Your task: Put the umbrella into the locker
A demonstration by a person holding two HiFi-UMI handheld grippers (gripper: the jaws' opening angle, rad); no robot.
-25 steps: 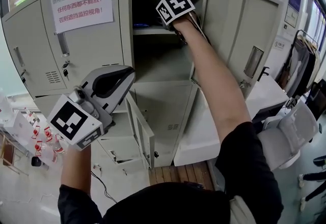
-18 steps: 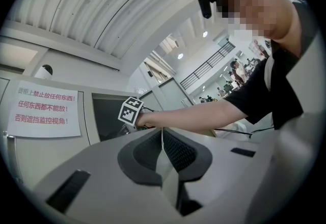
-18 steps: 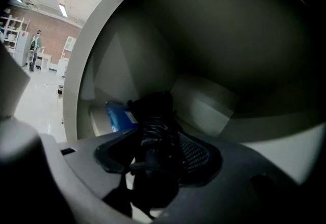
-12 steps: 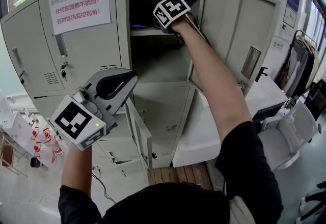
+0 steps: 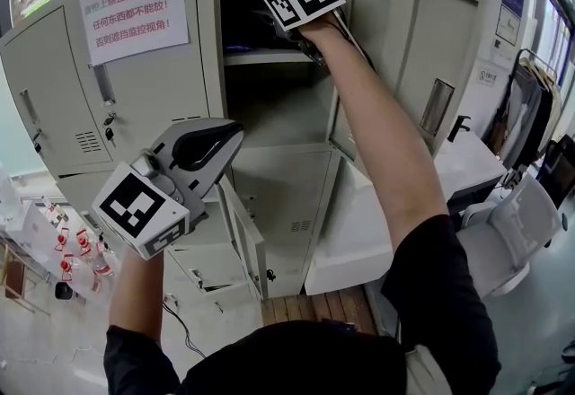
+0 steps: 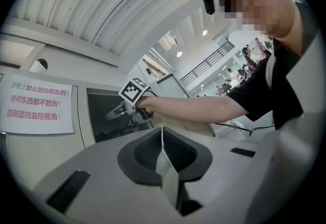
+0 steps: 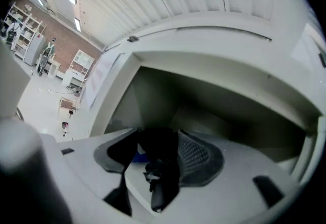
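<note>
Right tongs (image 7: 159,142) grip the black umbrella (image 7: 163,172) over the locker's (image 5: 278,187) top-shelf edge, room beyond; left tongs (image 6: 163,135) clenched, empty.

Two in all: left hand-held gripper (image 6: 163,134) and right hand-held gripper (image 7: 154,139). One black umbrella (image 7: 165,174). One bank of lockers (image 5: 153,101). One red-lettered notice (image 5: 135,14). One grey chair (image 5: 503,245).

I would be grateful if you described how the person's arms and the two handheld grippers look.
The left gripper and right gripper have pale grey plastic shells with dark ribbed pads inside the jaws. Each carries a white cube printed with black square markers. A thin cable runs by the right wrist. The person wears a black short-sleeved top, forearms bare.
</note>
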